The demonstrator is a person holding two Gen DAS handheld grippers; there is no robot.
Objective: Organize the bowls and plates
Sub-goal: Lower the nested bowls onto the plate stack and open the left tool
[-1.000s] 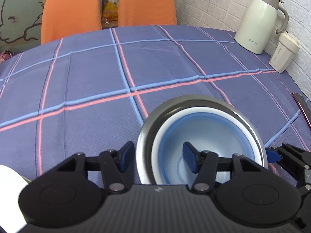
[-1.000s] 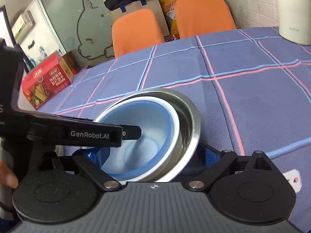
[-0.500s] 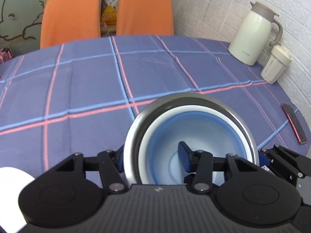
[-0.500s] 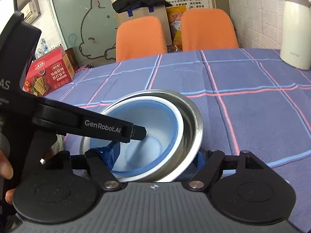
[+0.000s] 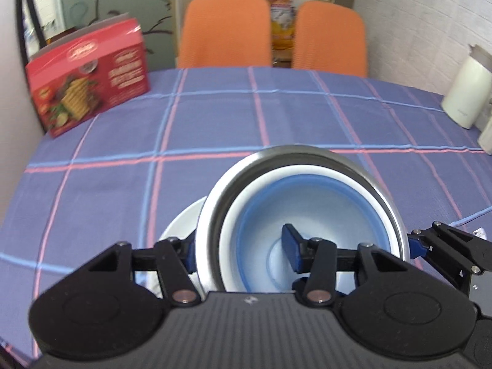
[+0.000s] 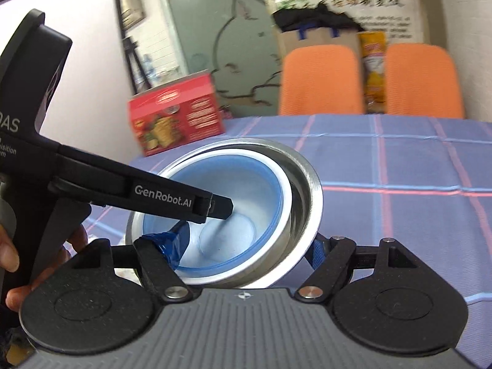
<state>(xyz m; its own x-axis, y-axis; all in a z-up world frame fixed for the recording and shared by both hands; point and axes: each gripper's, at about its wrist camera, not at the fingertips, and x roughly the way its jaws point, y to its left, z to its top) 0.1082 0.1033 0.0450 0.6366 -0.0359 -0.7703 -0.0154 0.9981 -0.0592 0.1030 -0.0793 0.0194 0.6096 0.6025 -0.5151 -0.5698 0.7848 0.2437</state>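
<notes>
"genrobot.ai" printed in white on left hand-held gripper (image 6: 212, 215). round steel bowl (image 5: 307, 156) with nested glossy blue bowl (image 5: 264, 215), rim-pinched by both left and right hand-held gripper (image 6: 246, 247), above white plate (image 5: 181, 221) on checked bench (image 5: 123, 184).

The table (image 5: 92, 203) is covered by a blue-violet cloth crossed with pink and light-blue lines. At its far left edge stands a red biscuit box (image 5: 89, 83). A cream thermos jug (image 5: 467, 92) stands at the right edge. Near the front lies a white plate (image 5: 181, 224), apparently resting on the cloth, though mostly hidden.
</notes>
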